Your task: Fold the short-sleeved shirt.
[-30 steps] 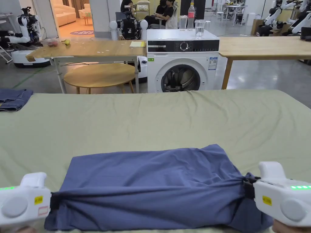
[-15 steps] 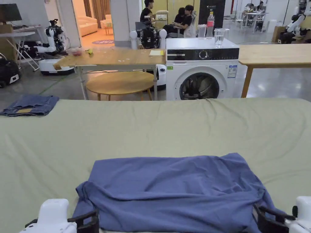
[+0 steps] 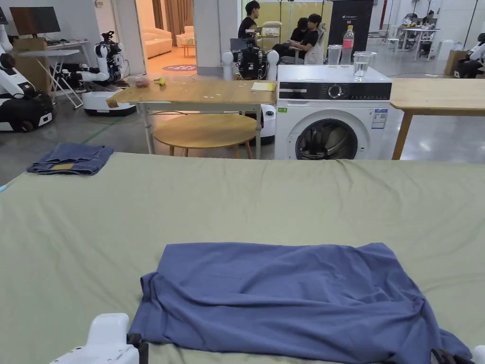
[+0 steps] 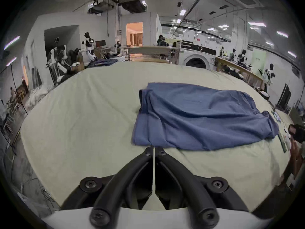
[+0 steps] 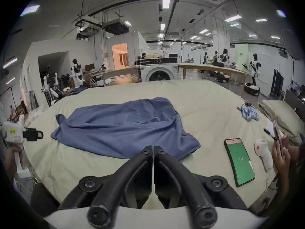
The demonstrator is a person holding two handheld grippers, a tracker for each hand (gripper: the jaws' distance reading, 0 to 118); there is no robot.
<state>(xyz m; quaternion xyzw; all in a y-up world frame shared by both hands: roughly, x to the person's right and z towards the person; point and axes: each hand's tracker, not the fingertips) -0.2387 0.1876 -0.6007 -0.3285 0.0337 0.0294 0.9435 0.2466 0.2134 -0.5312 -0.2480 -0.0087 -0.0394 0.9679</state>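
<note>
**Folded blue shirt lies loose on the bed, both grippers closed and empty**

One shirt (image 3: pixel 289 298), soft blue knit cloth, lies folded into a rough wide rectangle near the front edge of the bed (image 3: pixel 237 204), which is covered by a pale green sheet with shallow creases. The shirt's surface is rumpled, with long slack folds across its near half; its far edge is straight and flat.

Two grippers, each white-bodied with black curved jaws. The left gripper (image 4: pixel 153 148) has its jaws pressed together with nothing between them, tips just short of the shirt's near left edge. The right gripper (image 5: pixel 153 147) is likewise closed and empty, tips at the shirt's near right corner; whether they touch the cloth I cannot tell.

The head view shows a white washer (image 3: pixel 331 113) beyond the bed, a round wooden table (image 3: pixel 206 130) beside it, and folded jeans (image 3: pixel 71 159) on the bed's far left corner. The right gripper view adds one phone (image 5: pixel 239 161) with a green screen lying on the sheet to the right of the shirt, and the left gripper (image 5: pixel 37 134) held off the shirt's left end
</note>
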